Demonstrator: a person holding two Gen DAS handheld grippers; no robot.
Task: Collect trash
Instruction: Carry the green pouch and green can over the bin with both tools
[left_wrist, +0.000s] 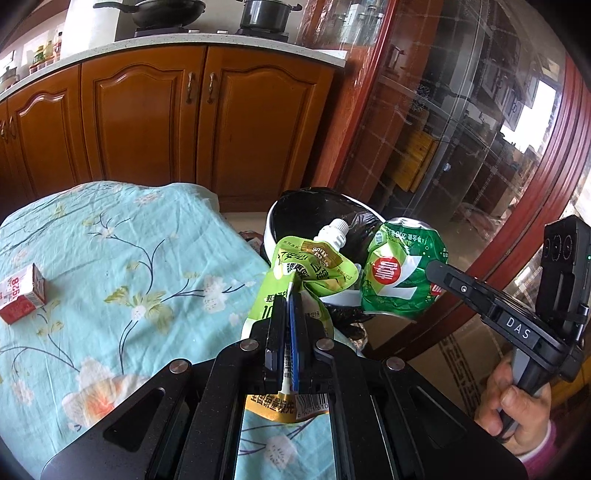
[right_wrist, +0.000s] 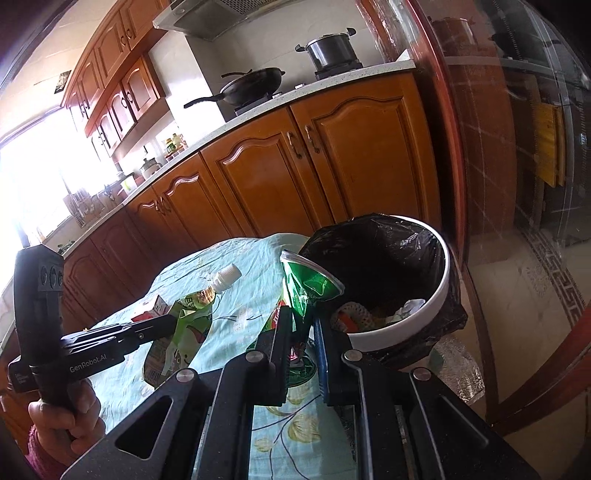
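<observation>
My left gripper (left_wrist: 289, 295) is shut on a light green spouted drink pouch (left_wrist: 314, 266) with a white cap, held at the table's right edge beside the bin. The pouch also shows in the right wrist view (right_wrist: 184, 325). My right gripper (right_wrist: 301, 314) is shut on a crushed green paper cup (right_wrist: 306, 284), held just left of the bin's rim; the cup shows in the left wrist view (left_wrist: 399, 277). The white trash bin (right_wrist: 439, 291) has a black liner and holds some trash. A small red and white carton (left_wrist: 22, 295) lies on the tablecloth at the left.
The table wears a light blue flowered cloth (left_wrist: 129, 258). Brown kitchen cabinets (left_wrist: 147, 118) with a white counter, a wok and a pot stand behind. A red-framed glass door (left_wrist: 480, 129) is at the right. The bin stands on the floor by the table's corner.
</observation>
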